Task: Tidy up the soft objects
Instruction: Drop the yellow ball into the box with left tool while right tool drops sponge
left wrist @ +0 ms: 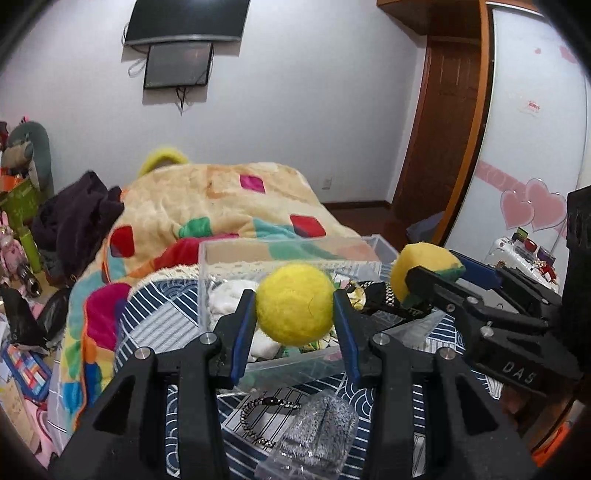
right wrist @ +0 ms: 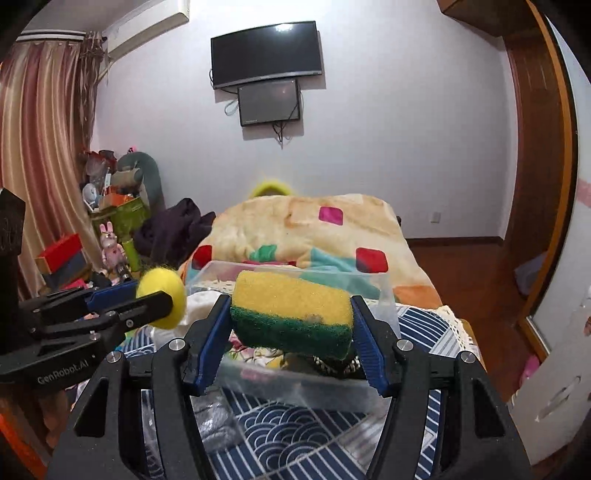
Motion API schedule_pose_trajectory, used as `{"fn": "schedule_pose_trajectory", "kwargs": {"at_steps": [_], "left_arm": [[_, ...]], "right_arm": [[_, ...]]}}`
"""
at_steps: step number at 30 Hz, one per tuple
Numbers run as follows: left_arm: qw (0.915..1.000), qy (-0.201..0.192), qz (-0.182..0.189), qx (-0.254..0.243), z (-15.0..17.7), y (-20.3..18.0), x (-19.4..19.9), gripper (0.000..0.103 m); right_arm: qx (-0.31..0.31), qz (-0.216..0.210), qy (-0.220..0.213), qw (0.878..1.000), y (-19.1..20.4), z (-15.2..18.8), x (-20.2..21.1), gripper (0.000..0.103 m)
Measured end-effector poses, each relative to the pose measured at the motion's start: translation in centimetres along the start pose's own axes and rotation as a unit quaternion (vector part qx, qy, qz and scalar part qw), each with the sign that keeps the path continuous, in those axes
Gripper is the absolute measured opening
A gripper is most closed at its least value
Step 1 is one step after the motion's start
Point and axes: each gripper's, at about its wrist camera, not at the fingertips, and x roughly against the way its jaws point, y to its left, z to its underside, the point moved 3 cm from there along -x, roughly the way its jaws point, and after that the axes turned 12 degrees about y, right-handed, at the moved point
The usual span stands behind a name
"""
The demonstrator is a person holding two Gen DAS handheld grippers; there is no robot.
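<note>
Above the clear bin, the left gripper pinches a yellow felt ball; the right gripper clamps a sponge.

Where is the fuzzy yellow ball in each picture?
Left wrist view: the yellow ball sits in the middle, clamped in the left gripper above the clear plastic box.
Right wrist view: the same ball is at the left edge, seen side-on in that gripper.
Shared landmark: the black TV on the wall, up top in both.
</note>
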Motion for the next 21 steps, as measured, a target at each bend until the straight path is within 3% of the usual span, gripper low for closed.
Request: {"fn": "schedule_pose_trajectory", "kwargs": {"at_steps": [6,11,15,21], "left_arm": [[0.9991,0.042,-0.01,0.001,0.0,0.4,-3.6,0.041],[0.9983,0.056,-0.019,-0.001,0.1,0.6,-5.3,0.041],[0.9978,0.06,-0.025,-0.009,0.3,0.4,-5.7,0.041],[0.9976,0.062,-0.025,-0.017,0.5,0.1,-5.4,0.051]], "right_arm": [[0.004,0.002,0.04,0.999,-0.1,0.7,-3.4,0.059],[0.008,0.005,0.071,0.997,-0.3,1.6,-5.3,0.059],[0.002,0.001,0.081,0.997,-0.9,2.2,-5.6,0.06],[-0.006,-0.007,0.086,0.996,-1.4,2.2,-4.8,0.063]]}}
